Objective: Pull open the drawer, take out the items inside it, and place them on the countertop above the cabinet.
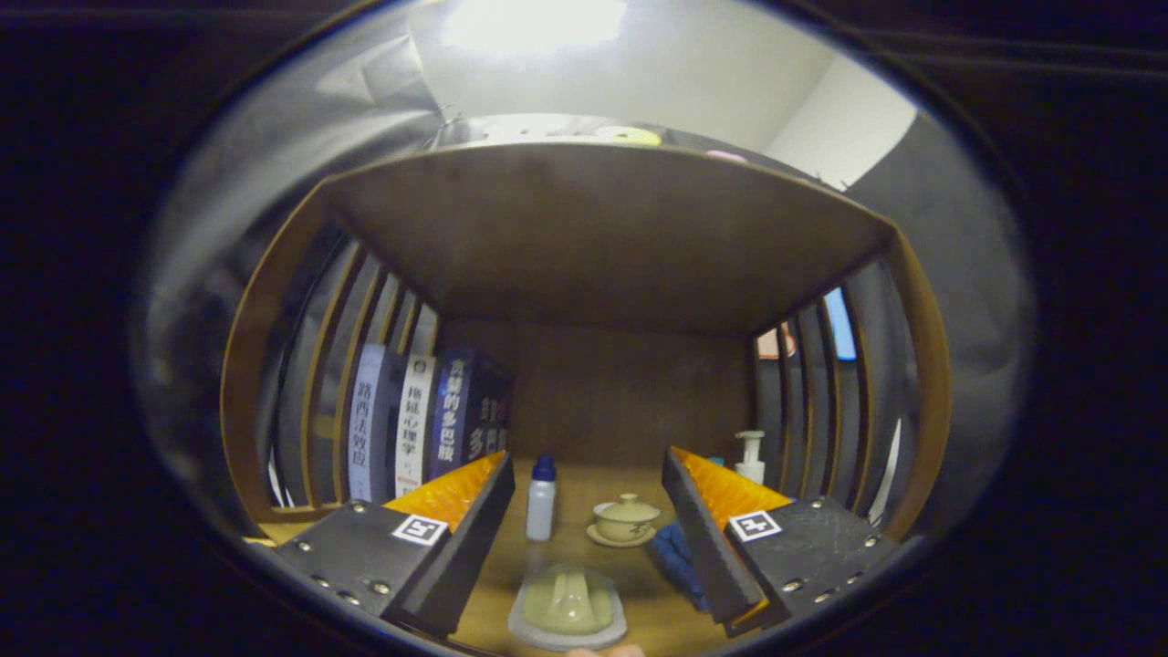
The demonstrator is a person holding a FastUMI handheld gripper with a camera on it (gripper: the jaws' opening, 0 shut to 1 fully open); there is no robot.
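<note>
Gripper (589, 470) fingers wide apart, holding nothing. Between them: one small bottle (541, 499), one lidded cup (625, 519), one green dish (568, 604). Three books (420, 424), maybe four, standing behind. One pump bottle (750, 456). Drawer hard to make out.

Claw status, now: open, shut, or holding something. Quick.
Claw: open, fingers spread wide, holding nothing. A small bottle and a lidded cup stand beyond them, untouched.

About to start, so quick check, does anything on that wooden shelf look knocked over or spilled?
Nothing stands out. The white bottle with blue cap, beige lidded cup, white pump bottle and books stand upright. The gripper is open.
</note>
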